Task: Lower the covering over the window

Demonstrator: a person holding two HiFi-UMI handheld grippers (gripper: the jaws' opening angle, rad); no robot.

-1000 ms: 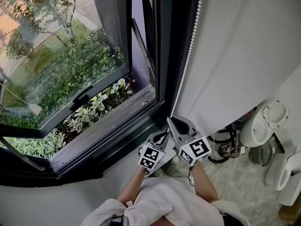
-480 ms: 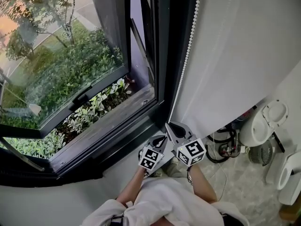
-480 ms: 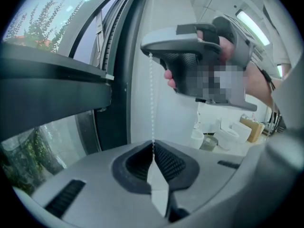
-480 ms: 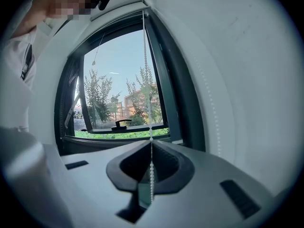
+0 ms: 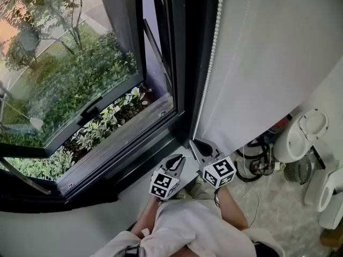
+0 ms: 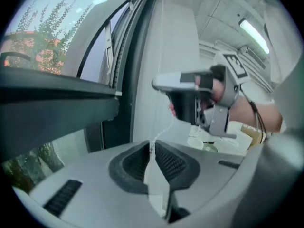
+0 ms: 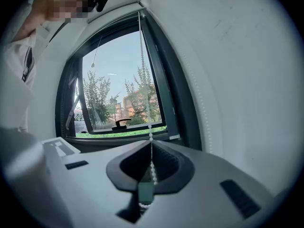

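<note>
I see the white fabric roller blind [image 5: 268,63] hanging smooth beside the open dark-framed window [image 5: 185,79] (glass uncovered), its white bead chain [image 5: 210,52] taut alongside.

My right gripper [image 5: 193,143] is clamped on the bead chain [image 5: 210,68]. My left gripper [image 5: 178,159], just beside it and lower, pinches the same chain at its tips.

Open window [image 5: 69,84], greenery [image 5: 102,125] outside, possibly tiled floor [image 5: 278,208]

Left gripper [image 5: 178,158] now farther from right gripper [image 5: 193,142], perhaps lower.
</note>
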